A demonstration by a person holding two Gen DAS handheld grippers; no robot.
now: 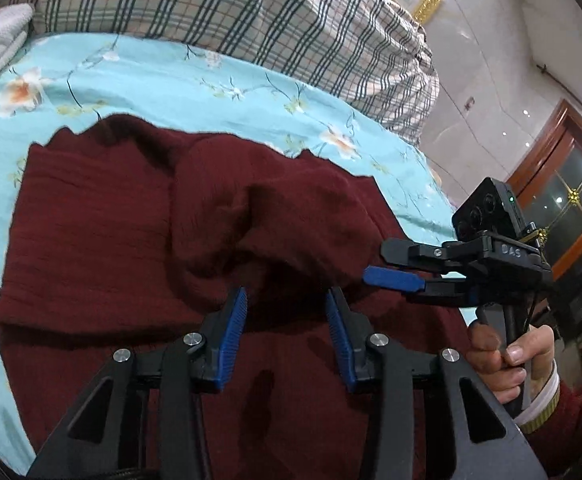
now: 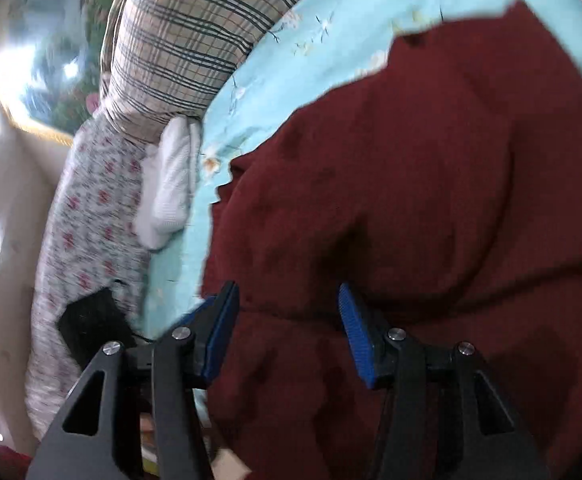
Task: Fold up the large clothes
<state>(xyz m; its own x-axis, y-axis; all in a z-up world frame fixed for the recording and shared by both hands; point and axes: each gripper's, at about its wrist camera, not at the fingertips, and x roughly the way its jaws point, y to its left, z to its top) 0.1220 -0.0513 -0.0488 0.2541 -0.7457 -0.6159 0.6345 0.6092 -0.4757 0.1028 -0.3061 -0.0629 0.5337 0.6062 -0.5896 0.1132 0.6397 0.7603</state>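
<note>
Maroon knit sweater (image 1: 103, 216) under both tools, spread on the pale blue floral bedsheet (image 1: 179, 80) with one part doubled over its middle into a raised fold. Left gripper (image 1: 286, 312) with blue pads spread wide, nothing pinched, poised just above the fold's near edge; right gripper (image 2: 289, 320) likewise wide apart and holding nothing, low over the sweater's left border, its side view in the left camera showing one black and one blue fingertip (image 1: 391, 278) parted near the cloth. Farther out, a plaid pillow (image 1: 227, 4) at the bed's far end, a white towel (image 2: 169, 184) beside it, and a small-flowered quilt (image 2: 87, 216) along the edge.
</note>
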